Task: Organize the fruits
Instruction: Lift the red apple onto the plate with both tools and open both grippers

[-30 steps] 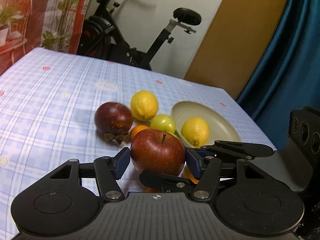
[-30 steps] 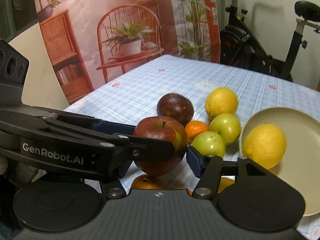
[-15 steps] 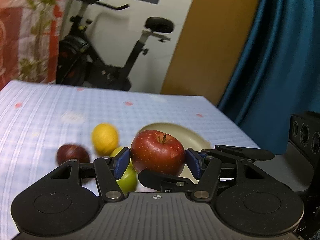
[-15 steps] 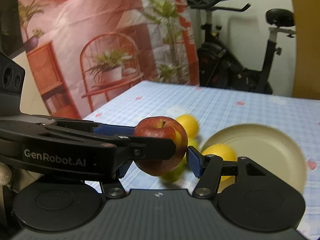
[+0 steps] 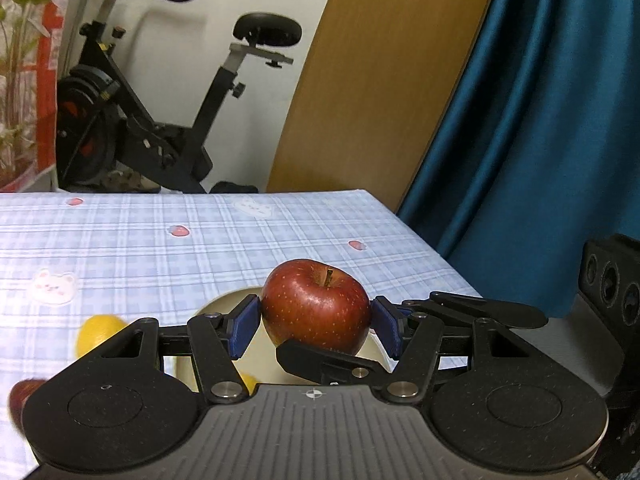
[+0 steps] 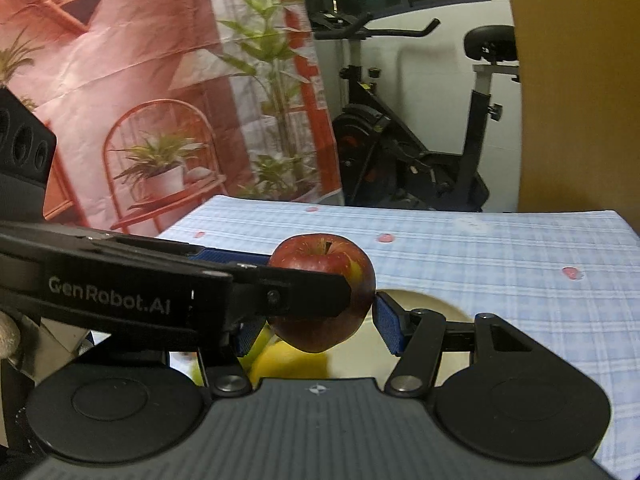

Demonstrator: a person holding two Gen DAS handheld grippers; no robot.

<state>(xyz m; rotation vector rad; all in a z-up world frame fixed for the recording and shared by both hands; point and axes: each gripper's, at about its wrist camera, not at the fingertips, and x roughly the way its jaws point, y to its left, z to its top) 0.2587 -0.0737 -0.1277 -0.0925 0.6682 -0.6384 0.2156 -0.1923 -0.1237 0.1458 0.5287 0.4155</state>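
**Red apple clamped by both grippers above the plate**

Left wrist view: the left gripper point(image 5: 316, 322) has its blue-padded fingers point(image 5: 244, 326) pressed on either side of a round, glossy red apple with a short brown stem point(image 5: 316, 308), which hangs clear of the worktop point(image 5: 200, 252) covered in a pale blue checked cloth. One black finger of the right gripper point(image 5: 476, 308) comes in from the right, level with the apple, and another crosses under the fruit. Directly beneath and behind the apple lies a shallow cream-coloured round plate point(image 5: 224, 304). A yellow lemon point(image 5: 98, 332) sits on the cloth to the left of the plate, and a dark red fruit point(image 5: 22, 396) shows blurred at the lower left edge. A black exercise bike point(image 5: 160, 120) stands beyond the worktop, with a teal curtain point(image 5: 540, 140) to the right.

Right wrist view: the right gripper point(image 6: 320, 320) holds the same apple point(image 6: 320, 260), its right blue pad touching the fruit's side; its left pad is mostly hidden behind the left gripper point(image 6: 160, 292), whose black body reaches across from the left and covers part of the apple. The cream plate point(image 6: 424, 308) lies below, holding a second yellow lemon point(image 6: 288, 360), blurred, under the apple.
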